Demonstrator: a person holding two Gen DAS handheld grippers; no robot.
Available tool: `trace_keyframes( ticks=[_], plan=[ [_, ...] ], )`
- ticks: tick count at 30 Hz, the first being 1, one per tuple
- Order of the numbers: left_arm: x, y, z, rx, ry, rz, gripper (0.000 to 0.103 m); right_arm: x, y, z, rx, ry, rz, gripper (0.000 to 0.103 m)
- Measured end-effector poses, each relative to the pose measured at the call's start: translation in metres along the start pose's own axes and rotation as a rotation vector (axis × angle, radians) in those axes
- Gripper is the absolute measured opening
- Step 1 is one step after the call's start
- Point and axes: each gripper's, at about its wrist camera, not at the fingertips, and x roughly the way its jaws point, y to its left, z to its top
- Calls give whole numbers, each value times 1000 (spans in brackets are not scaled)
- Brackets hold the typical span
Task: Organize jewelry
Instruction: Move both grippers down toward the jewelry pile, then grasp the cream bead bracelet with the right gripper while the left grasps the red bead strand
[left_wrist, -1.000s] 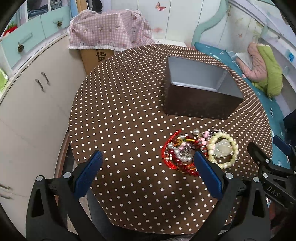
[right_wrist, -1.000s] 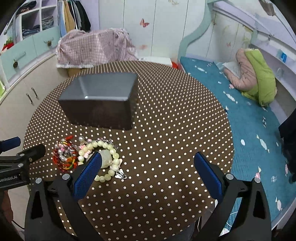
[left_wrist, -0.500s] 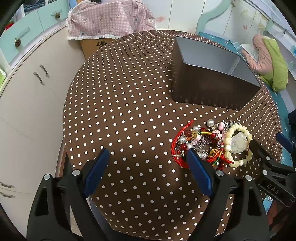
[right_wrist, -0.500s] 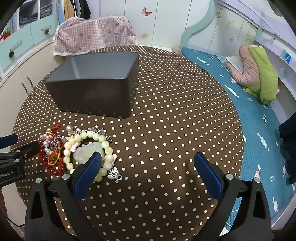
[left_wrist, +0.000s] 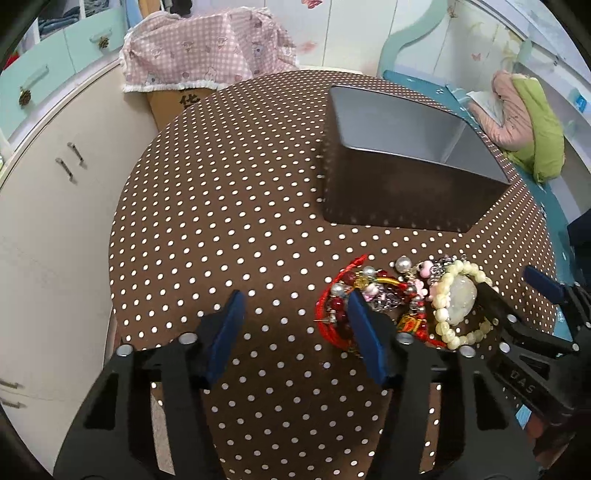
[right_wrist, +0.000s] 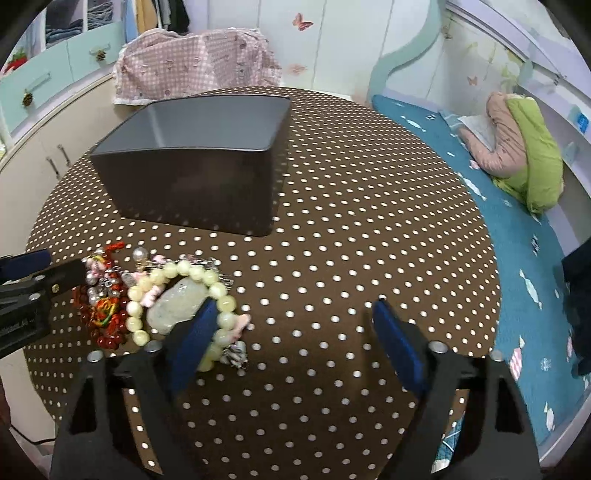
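A pile of jewelry lies near the front edge of a round brown polka-dot table (left_wrist: 229, 206): red bead and cord bracelets (left_wrist: 338, 306), a pale green bead bracelet (left_wrist: 454, 332) around a pale stone (left_wrist: 460, 299), and small silver and pink charms. An open dark grey box (left_wrist: 410, 158) stands behind the pile. My left gripper (left_wrist: 295, 332) is open and empty, its right finger at the pile's left edge. My right gripper (right_wrist: 299, 343) is open and empty, its left finger over the green bracelet (right_wrist: 177, 288); the box (right_wrist: 199, 162) sits beyond.
A cream cabinet (left_wrist: 48, 192) stands left of the table. A pink gingham-covered carton (left_wrist: 207, 55) sits behind it. A blue bed (right_wrist: 498, 206) with a pink and green bundle (right_wrist: 517, 147) lies to the right.
Both grippers have moved forward and lower toward the jewelry pile. The left gripper's fingers have narrowed a little. The jewelry and box have not moved.
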Motion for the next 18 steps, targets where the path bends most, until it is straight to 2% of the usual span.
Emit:
trace_keyframes(
  ticks=[4,8,10,15,16,17,18],
  plan=[
    [0,-3,2,5,5,-46,32,1,4,-1,-21,2,52,44],
    [-1,-10,0,17,5,-69,14,-1,10,-2,-37,0,90,28],
    [0,-12,1,22,6,-78,11,-2,12,-2,-47,-3,96,21],
    [-1,-17,1,26,2,-82,8,-2,12,-2,-41,-3,105,21],
    [-2,-16,1,24,0,-84,7,-2,12,-3,-39,-3,107,21],
    [-3,-14,1,23,-5,-84,1,-2,11,-3,-37,-2,107,21],
    [-4,-14,1,24,-9,-79,0,-2,11,-3,-36,-1,107,21]
  ],
)
